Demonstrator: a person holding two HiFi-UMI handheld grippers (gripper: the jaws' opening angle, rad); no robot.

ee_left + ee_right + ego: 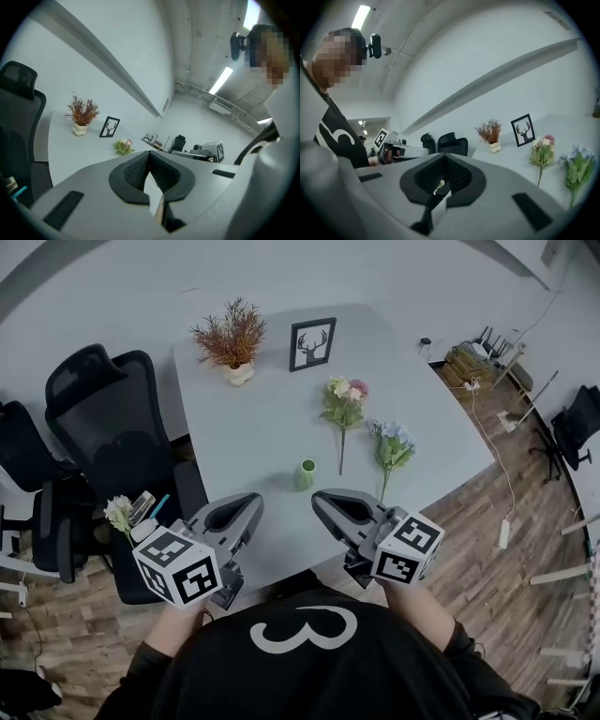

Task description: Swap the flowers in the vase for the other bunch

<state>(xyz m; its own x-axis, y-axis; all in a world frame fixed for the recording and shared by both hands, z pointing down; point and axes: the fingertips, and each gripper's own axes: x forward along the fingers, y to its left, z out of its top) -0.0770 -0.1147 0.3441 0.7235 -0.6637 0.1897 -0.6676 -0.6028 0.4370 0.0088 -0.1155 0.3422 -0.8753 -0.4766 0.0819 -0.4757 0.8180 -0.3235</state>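
A small green vase (pixel 307 473) stands empty near the table's front edge. Beyond it two bunches lie flat on the grey table (pixel 244 437): a pink and cream bunch (pixel 343 404) and, to its right, a blue bunch (pixel 391 444). My left gripper (pixel 255 500) and right gripper (pixel 319 498) hover side by side just short of the vase, both shut with nothing between the jaws. The right gripper view shows the pink bunch (pixel 542 149) and the blue bunch (pixel 579 168). The left gripper view shows only the pink bunch (pixel 123 146). The vase is hidden in both gripper views.
A dried red plant in a white pot (pixel 232 338) and a framed deer picture (pixel 311 344) stand at the table's far side. Black office chairs (pixel 112 418) crowd the left edge. A white flower (pixel 119 513) sits beside my left gripper. Cables lie on the wooden floor at right (pixel 506 427).
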